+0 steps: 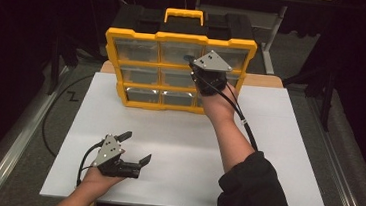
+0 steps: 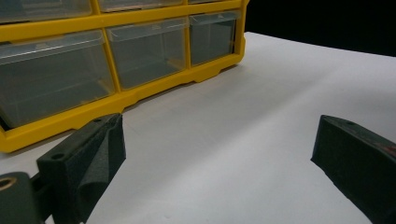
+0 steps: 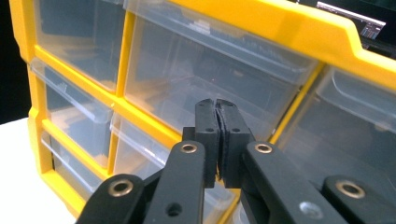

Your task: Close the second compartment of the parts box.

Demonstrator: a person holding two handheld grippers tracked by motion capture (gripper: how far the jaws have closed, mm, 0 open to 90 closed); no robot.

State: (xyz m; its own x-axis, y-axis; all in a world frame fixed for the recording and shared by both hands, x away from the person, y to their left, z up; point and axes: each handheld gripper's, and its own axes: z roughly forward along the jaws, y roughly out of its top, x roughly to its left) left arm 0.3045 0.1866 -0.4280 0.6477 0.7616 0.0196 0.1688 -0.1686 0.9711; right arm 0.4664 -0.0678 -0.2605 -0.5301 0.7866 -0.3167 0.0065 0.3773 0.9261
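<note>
Lower left of high view: left claw (image 1: pixel 136 146) rests low over the white table (image 1: pixel 276 156), jaws wide apart, empty, probably parked in reserve. Upper centre: right claw (image 3: pixel 217 122), jaws pressed together with nothing between, sits against the organizer (image 1: pixel 178 72) front, seemingly to work a drawer (image 3: pixel 205 70). The organizer stands upright at the table's far edge: yellow frame, clear drawers, contents unclear.

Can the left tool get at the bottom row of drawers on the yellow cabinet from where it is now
Probably yes. The left tool sits open on the white table, aimed toward the cabinet, with bare tabletop between it and the bottom drawers. The right tool works higher up and to the side.
</note>
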